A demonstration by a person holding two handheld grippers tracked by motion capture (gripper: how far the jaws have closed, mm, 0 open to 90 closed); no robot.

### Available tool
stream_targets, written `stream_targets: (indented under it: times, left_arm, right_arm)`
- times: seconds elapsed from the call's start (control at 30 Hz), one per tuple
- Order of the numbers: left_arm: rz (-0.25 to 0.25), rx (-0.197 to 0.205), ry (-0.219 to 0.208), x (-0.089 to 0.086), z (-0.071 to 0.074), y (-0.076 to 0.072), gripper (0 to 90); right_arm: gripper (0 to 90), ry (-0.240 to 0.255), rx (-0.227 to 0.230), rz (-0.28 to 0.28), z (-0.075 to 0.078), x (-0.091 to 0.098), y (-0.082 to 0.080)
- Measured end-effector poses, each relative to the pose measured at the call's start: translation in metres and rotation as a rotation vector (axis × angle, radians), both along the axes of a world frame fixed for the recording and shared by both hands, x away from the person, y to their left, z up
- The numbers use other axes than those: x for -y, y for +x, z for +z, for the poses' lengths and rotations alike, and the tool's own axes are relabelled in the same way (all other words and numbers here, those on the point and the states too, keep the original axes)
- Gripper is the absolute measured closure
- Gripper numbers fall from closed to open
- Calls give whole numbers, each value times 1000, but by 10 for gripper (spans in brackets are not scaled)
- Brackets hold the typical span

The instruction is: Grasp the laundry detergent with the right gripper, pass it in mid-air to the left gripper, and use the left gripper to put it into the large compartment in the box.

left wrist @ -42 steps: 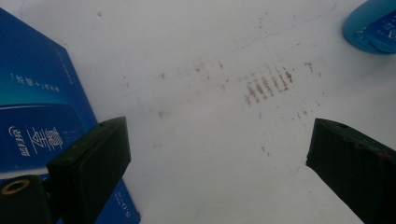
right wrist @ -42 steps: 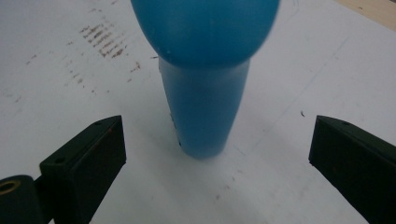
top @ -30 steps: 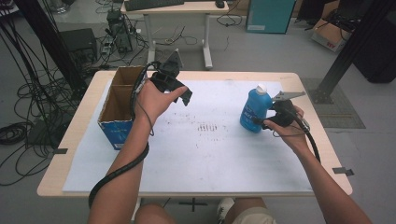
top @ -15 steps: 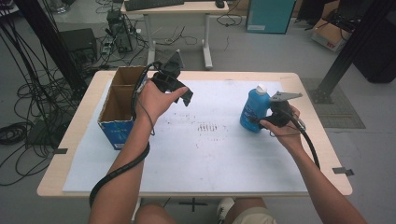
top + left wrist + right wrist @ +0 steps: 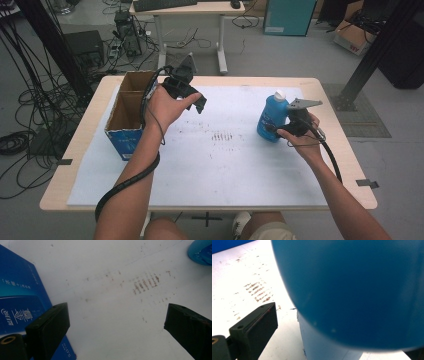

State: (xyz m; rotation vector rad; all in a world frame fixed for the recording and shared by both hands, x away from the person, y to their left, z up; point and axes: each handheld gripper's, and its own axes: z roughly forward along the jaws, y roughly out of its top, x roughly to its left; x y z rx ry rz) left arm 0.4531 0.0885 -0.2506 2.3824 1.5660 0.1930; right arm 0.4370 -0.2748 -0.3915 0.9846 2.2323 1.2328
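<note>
A blue plastic bottle (image 5: 270,119) with a white cap stands upright on the right half of the white sheet. My right gripper (image 5: 281,128) is open at its right side, low on the body. In the right gripper view the bottle (image 5: 352,290) sits very close between the jaws, and a gap shows between it and the left finger (image 5: 255,327); the other finger is hidden. My left gripper (image 5: 200,102) hovers above the table beside the cardboard box (image 5: 122,136). It is open (image 5: 116,315), with nothing between its jaws.
The blue-sided box (image 5: 17,295) is open-topped and split into two compartments, near the table's left edge. Brown smudges (image 5: 222,136) mark the white sheet's middle. Desks, cables and cartons stand on the floor beyond the table.
The right gripper has edged a little left, closer around the bottle. The left hand has hardly moved.
</note>
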Motion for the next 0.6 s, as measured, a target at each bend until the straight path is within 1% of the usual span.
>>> stream_targets:
  times: [0.6]
  left_arm:
    - [-3,-4,1,1,0,0,64]
  right_arm:
    - [18,13,18,15,0,-1,-1]
